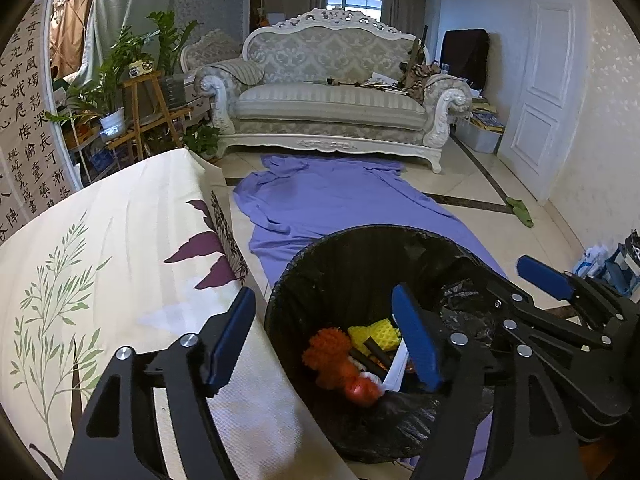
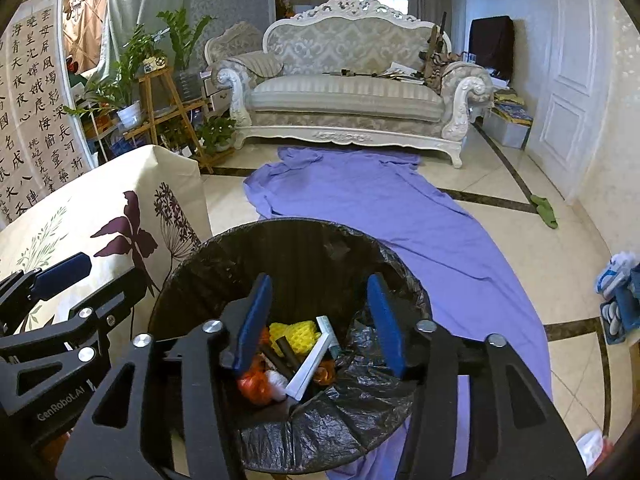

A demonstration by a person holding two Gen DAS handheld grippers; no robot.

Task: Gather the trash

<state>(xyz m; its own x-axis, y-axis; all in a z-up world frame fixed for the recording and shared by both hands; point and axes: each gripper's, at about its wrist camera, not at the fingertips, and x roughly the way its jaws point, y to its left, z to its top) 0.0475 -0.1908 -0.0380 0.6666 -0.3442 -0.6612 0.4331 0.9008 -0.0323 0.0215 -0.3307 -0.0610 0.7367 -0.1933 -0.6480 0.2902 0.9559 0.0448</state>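
Trash bin (image 2: 192, 280) mouth open from above; both grippers' jaws stand apart over it, nothing between them. Left of the bin, the cloth-draped surface (image 1: 100, 260) crowds its rim. Right of and behind the bin, the purple sheet (image 2: 360, 200) lies flat, passage clear to the sofa (image 2: 348, 96).

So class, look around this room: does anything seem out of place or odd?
Yes: a purple sheet lies rumpled across the floor from the sofa to the bin, and green slippers sit stray by the door.
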